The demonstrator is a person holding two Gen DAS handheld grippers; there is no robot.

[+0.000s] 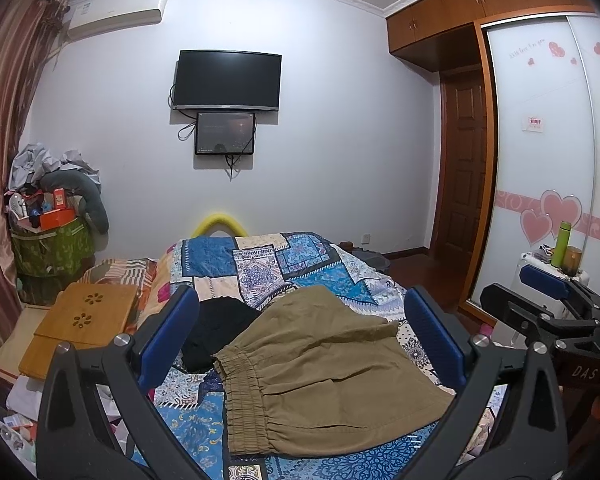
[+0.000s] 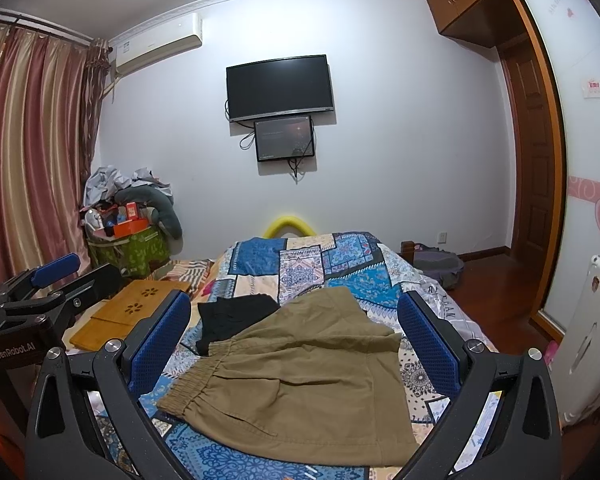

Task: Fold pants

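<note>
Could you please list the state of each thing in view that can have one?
Left tool: open, holding nothing.
Right tool: open, holding nothing.
Khaki pants: lying on the bed, roughly flat and a bit wrinkled, waistband toward the left.
Black garment: lying beside the pants, partly under them.
Television: screen dark.
Small screen: lit dimly.
Wooden door: shut.

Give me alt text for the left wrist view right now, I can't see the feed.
Khaki pants lie flat on a patchwork bedspread, elastic waistband toward the left, framed between the open left tongs, which hold nothing. A black garment lies partly under them, and the right tongs show at the right edge.
</note>
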